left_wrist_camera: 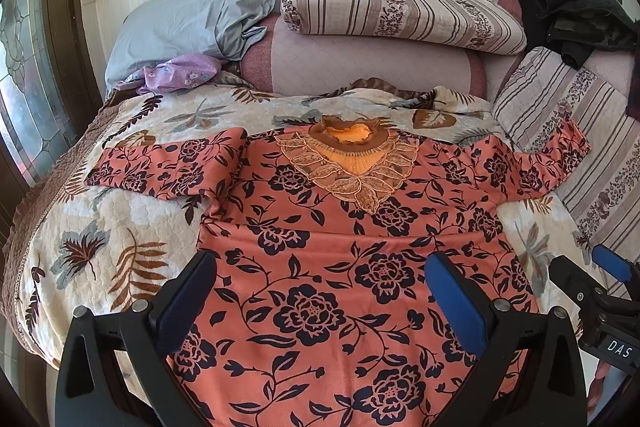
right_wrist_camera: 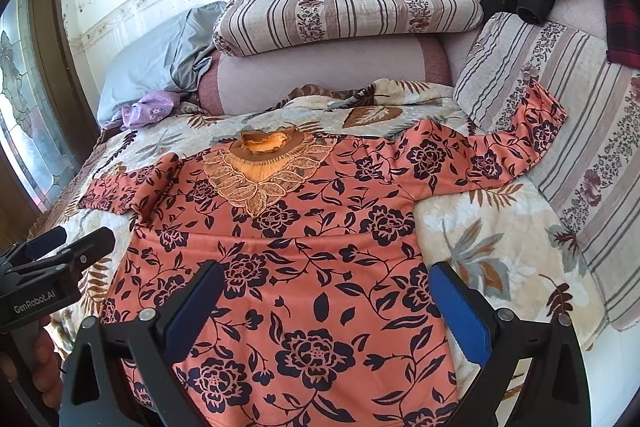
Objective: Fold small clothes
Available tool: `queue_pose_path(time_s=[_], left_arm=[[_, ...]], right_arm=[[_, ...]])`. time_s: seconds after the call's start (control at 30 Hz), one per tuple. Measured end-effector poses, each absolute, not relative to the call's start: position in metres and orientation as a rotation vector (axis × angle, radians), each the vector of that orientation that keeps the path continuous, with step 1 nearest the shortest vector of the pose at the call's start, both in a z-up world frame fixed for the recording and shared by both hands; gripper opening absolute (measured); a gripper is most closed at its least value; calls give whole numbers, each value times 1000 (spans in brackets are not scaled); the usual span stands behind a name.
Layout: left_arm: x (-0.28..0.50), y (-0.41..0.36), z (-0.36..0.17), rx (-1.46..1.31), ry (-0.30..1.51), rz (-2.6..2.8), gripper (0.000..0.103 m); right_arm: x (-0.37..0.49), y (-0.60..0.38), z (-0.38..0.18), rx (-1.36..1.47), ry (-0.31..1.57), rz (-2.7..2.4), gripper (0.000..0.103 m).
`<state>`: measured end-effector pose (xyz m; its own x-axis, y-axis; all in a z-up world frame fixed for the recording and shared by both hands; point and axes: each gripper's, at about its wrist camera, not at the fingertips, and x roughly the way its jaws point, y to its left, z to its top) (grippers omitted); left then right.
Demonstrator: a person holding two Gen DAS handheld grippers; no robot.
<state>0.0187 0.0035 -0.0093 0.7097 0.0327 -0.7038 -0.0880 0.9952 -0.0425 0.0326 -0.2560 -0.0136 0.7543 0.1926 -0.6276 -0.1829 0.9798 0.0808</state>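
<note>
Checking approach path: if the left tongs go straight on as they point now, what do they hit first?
Most likely the body of the orange floral top, which lies flat on the bed quilt straight ahead between the open left tongs. Height above the cloth is unclear.

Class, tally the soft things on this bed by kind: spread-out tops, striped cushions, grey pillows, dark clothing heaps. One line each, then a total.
Floral orange top: 1
Striped cushions: 2
Grey pillow: 1
Dark clothing heap: 1
Total: 5
</note>
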Motion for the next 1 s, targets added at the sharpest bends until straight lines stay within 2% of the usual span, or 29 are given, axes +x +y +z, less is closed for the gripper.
queue_pose_path(time_s=[1.0], left_arm=[[34,-5,-12,-48,795,71,103]], right_arm=[[51,-250,-17,16,685,222,103]])
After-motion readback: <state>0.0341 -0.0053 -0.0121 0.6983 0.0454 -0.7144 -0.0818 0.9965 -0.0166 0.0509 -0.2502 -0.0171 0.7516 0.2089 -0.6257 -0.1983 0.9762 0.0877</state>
